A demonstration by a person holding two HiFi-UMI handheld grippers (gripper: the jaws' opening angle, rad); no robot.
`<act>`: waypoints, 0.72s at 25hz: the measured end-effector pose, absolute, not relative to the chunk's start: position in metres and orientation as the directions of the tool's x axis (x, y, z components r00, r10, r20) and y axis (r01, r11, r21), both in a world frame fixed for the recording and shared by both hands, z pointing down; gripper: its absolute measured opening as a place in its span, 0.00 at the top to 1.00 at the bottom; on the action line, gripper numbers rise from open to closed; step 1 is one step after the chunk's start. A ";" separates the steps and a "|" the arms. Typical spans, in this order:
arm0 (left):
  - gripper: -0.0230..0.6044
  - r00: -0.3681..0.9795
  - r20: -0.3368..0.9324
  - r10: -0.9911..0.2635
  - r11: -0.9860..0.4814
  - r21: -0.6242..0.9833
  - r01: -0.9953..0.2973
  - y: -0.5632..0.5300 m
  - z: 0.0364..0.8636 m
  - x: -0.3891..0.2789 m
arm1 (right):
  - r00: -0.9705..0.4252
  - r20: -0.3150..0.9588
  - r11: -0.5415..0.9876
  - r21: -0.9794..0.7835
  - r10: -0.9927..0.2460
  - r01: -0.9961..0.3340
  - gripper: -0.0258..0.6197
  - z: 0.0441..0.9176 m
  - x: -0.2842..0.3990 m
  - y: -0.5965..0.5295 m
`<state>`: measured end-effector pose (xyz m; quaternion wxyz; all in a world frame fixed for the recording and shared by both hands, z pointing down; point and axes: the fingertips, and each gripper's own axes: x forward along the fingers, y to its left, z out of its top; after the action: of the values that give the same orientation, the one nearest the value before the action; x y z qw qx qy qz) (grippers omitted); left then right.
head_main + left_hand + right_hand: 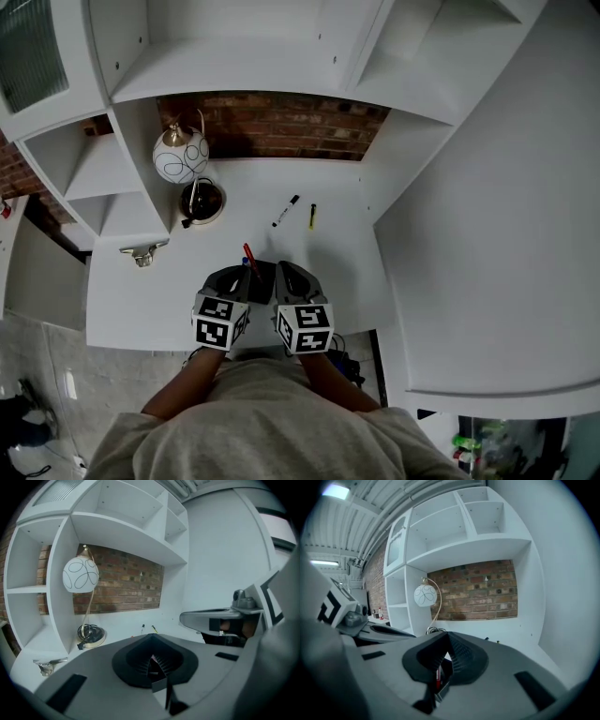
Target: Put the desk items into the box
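Grip is on: right gripper is clamped on a slim red pen, which shows as a red sliver pinched low between the dark ribbed pads in the right gripper view. In the head view the red pen pokes out past the tips of the two grippers, at the near edge of the white counter. Left gripper sits just beside the right one with its jaws together and nothing between them that I can make out.

Two items are left on the counter, far of the grippers and close together: a black marker with a white band and, to its right, a short yellow pen. The box is not in any view.

Risks, as I judge them:
- The pinch looks narrow and off-centre, so the red pen could swivel or slip out on the way to the box.
- The grippers are nearly touching, so the left one could knock the pen's free end.
- The box must be found out of view, so a blind drop could miss it.
- A white globe lamp and its cord stand far left, and a wide swing could snag them.
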<state>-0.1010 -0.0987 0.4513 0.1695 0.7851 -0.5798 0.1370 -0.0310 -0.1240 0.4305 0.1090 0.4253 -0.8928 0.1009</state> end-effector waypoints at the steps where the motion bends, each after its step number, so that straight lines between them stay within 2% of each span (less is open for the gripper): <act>1: 0.96 0.287 0.401 -0.870 -0.268 0.104 -0.958 -0.099 0.448 -0.101 | -0.618 0.258 0.623 -0.076 -0.742 -0.779 0.93 0.426 -0.031 -0.123; 8: 0.96 0.266 0.348 -0.899 -0.256 0.077 -0.964 -0.094 0.434 -0.099 | -0.619 0.142 0.627 0.019 -0.772 -0.779 0.93 0.402 -0.030 -0.116; 18: 0.96 0.261 0.292 -0.920 -0.263 0.032 -0.964 -0.085 0.423 -0.089 | -0.648 0.160 0.663 0.063 -0.744 -0.746 0.93 0.412 -0.038 -0.101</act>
<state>-0.0885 -0.0846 0.4228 0.1022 0.7873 -0.5983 0.1081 -0.0377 -0.1013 0.4117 0.0861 0.4105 -0.9078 0.0045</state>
